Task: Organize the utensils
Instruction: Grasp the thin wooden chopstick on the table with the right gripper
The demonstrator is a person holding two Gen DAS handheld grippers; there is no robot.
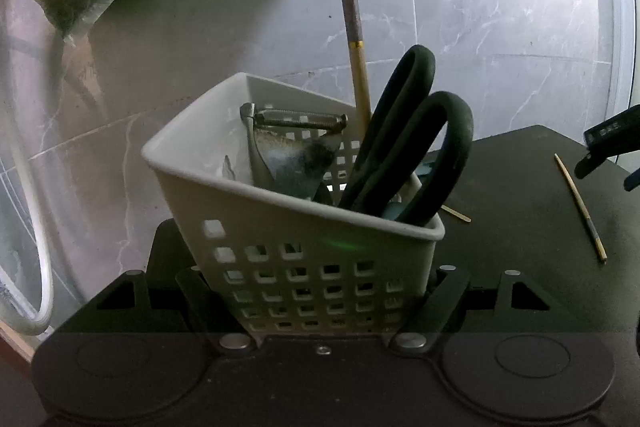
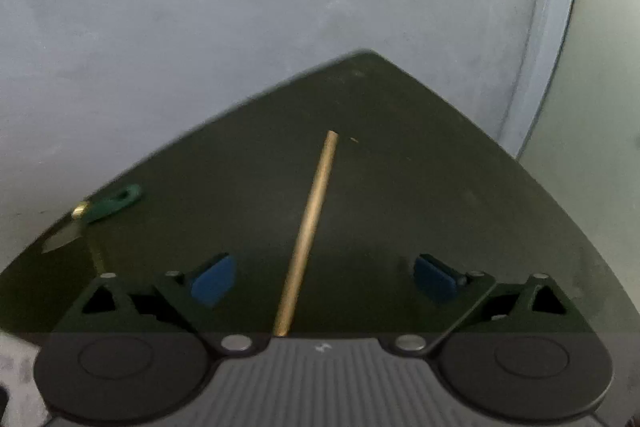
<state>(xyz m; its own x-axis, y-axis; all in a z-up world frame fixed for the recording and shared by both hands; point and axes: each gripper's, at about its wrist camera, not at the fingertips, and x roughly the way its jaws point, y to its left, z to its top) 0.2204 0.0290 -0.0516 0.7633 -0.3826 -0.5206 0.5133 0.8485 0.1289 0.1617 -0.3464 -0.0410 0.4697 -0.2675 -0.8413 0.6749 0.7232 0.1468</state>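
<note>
With my left gripper [image 1: 320,291] clamped on the white basket [image 1: 304,227], my right gripper [image 2: 324,279] hangs wide open astride the loose chopstick [image 2: 308,227], so closing and lifting it comes next.

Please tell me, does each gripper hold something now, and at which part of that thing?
The left gripper clamps the white perforated plastic basket by its lower side walls. The right gripper holds nothing: its jaws stand open over the gold chopstick lying on the dark mat.

place: probably home kitchen | cues: marble-look tiles [image 1: 500,7]; utensil basket [image 1: 280,227]; black table [image 2: 400,187]
</note>
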